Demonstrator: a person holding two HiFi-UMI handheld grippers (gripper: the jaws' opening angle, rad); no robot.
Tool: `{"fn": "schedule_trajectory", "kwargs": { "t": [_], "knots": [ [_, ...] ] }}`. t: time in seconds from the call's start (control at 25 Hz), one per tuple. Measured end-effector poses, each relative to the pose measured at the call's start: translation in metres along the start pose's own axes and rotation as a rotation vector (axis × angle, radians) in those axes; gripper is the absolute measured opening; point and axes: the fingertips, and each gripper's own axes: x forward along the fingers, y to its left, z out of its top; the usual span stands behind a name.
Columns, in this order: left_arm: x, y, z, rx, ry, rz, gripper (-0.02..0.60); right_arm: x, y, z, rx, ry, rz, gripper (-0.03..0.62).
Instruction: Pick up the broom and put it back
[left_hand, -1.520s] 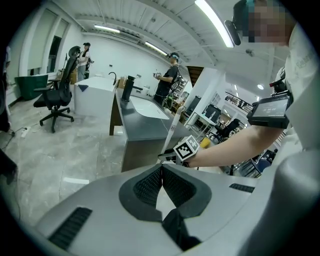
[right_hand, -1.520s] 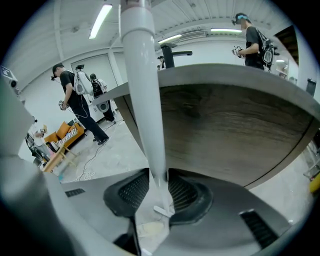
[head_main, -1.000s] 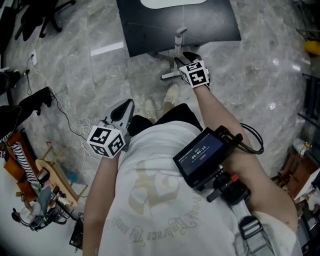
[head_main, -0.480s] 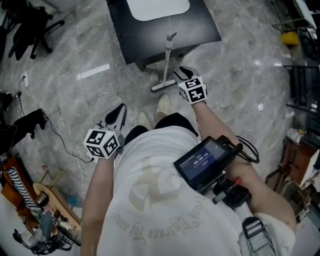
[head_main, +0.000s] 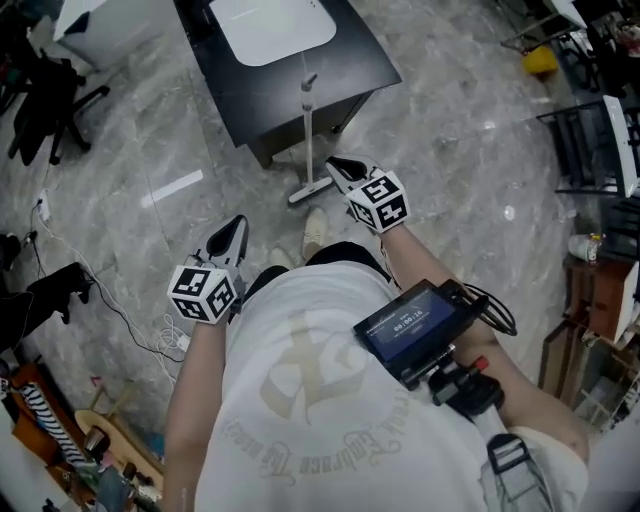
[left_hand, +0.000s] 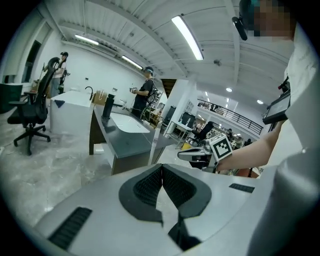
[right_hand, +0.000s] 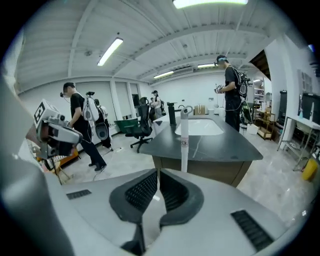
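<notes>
The broom (head_main: 307, 135) stands upright against the dark counter (head_main: 365, 60), head on the floor, just ahead of the right tool (head_main: 338, 170), whose jaws are closing on nothing, while the left tool (head_main: 232, 238), pads together and empty, hangs farther back.
</notes>
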Motion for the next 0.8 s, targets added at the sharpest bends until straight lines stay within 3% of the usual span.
{"fn": "schedule_trajectory", "kwargs": {
  "t": [0.36,0.8],
  "knots": [
    [-0.008,-0.022,0.011,0.063,-0.032,-0.069,0.012,-0.06,0.035,0.049,0.068,-0.192,0.045,0.017],
    [-0.013,-0.037,0.013,0.117,-0.031,-0.161,0.012,-0.11,0.082,0.044,0.116,-0.28,0.039,0.017]
  ]
}}
